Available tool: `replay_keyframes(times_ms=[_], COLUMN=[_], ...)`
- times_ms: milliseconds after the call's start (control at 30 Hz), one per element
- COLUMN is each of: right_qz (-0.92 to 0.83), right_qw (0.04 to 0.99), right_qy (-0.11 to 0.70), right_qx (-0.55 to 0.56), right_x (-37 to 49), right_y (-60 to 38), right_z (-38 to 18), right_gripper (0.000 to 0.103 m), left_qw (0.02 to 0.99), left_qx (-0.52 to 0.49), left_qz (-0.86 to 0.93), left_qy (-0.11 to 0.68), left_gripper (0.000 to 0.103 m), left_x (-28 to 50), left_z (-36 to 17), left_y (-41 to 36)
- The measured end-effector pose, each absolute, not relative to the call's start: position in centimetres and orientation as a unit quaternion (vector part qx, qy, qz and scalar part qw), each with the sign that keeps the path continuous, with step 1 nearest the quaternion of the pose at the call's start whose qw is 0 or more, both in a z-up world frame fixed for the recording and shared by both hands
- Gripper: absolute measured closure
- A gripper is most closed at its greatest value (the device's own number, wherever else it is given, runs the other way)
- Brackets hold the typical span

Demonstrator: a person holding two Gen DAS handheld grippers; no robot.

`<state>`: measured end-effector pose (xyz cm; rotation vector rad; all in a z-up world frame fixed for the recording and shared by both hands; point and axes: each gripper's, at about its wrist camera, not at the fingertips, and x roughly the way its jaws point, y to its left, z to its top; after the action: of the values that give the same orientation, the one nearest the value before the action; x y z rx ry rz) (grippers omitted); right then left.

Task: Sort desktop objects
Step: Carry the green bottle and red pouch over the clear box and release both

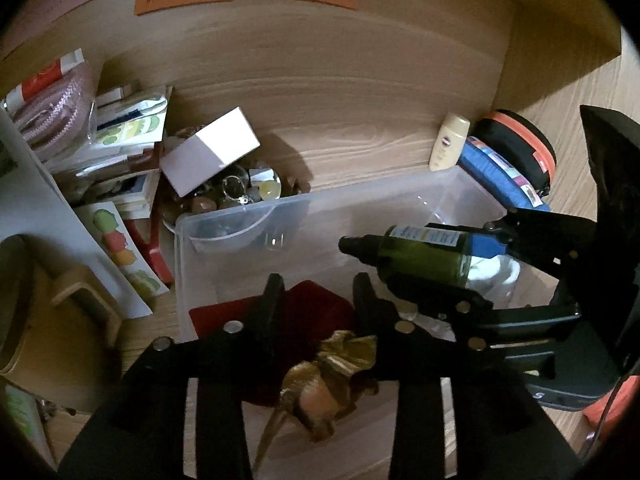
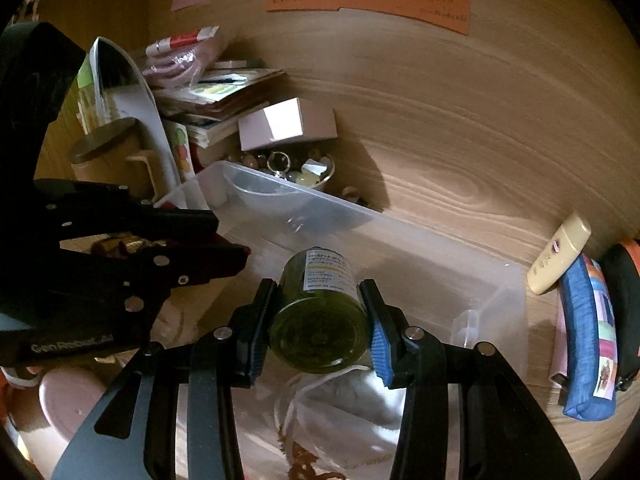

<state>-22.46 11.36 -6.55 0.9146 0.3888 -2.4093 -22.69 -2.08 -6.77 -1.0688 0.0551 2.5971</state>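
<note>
**Both tongs over the clear bin**

Your right gripper [image 2: 318,312] is pinching a dark green glass bottle with a white label [image 2: 320,312] on its side between the pads, hanging over the translucent plastic storage bin [image 2: 420,236] on the wooden desk [image 2: 460,160]. Your left gripper [image 1: 318,300] is standing with its fingers spread apart, pressing on nothing. Under it, a dark red velvet box [image 1: 320,308] tied with a gold ribbon bow [image 1: 332,372] is lying inside the bin. A white drawstring pouch [image 2: 360,396] is also resting in the bin, below the bottle.

The green bottle [image 2: 320,312] label reads "MADE IN JAPAN"; the left gripper [image 2: 224,252] housing reads "Gen.Robot.AI".
</note>
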Motion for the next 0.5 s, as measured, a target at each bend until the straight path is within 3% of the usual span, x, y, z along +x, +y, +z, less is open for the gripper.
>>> replay_keyframes(times_ms=[200, 367, 500], right_qz=[-0.893, -0.899, -0.906], right_qw=[0.265, 0.252, 0.243], right_qy=[0.15, 0.142, 0.14], right_qx=[0.332, 0.329, 0.316], right_x=[-22.2, -22.2, -21.9], right_y=[11.4, 12.2, 12.4], right_z=[-6.8, -6.5, -6.1], right_gripper=[0.063, 0.043, 0.035], left_qw=[0.156, 0.149, 0.142], left_qx=[-0.369, -0.367, -0.359], left_qz=[0.916, 0.918, 0.922], left_qy=[0.034, 0.034, 0.035], left_gripper=[0.058, 0.051, 0.045], left_x=[-22.5, -22.5, -22.2], left_z=[-6.8, -6.7, -6.8], left_y=[-1.9, -2.0, -2.3])
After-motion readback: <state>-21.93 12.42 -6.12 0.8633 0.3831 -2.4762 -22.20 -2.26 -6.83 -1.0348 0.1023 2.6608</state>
